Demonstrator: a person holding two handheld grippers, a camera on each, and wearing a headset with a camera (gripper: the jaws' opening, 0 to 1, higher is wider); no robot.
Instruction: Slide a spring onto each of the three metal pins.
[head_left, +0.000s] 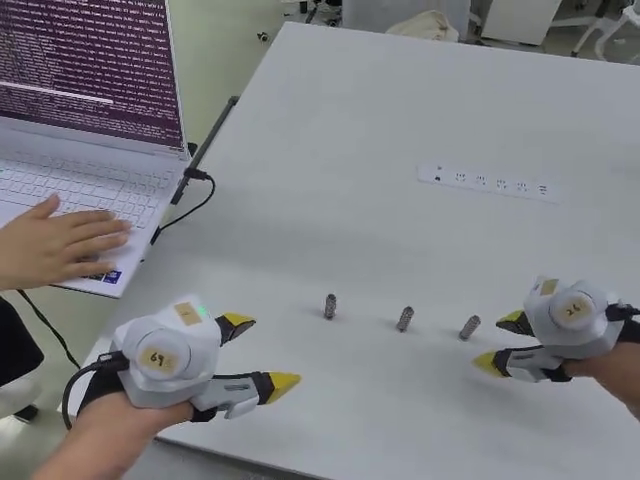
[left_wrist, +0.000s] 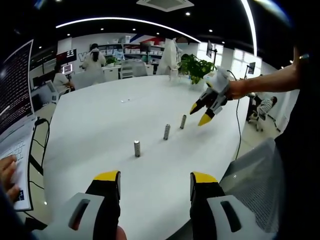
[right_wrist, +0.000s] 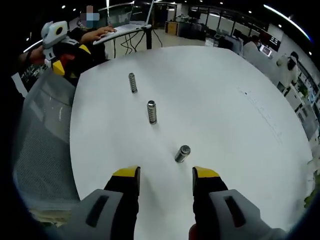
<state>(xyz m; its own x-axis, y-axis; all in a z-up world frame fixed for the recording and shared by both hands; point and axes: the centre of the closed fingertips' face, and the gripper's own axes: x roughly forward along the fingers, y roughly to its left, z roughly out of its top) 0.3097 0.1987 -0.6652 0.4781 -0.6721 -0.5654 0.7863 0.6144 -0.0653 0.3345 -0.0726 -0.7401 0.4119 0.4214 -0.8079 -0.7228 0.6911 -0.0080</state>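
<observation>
Springs (head_left: 405, 319) stand between left gripper (head_left: 262, 350) and right gripper (head_left: 500, 340).

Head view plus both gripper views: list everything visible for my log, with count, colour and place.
table: one, white, under everything
springs: three, grey metal, upright in a row on the table between the grippers
power strip: one, white, on the table beyond the springs
laptop: one, white keyboard, purple screen with text, at the table's left edge
cable: one, black, plugged into the laptop's side
other person's hand: one, resting on the laptop
plant: one, green, beyond the table's far end
left gripper: one, white with yellow tips, open, empty, at the near left edge
right gripper: one, same colours, open, empty, right of the springs
</observation>
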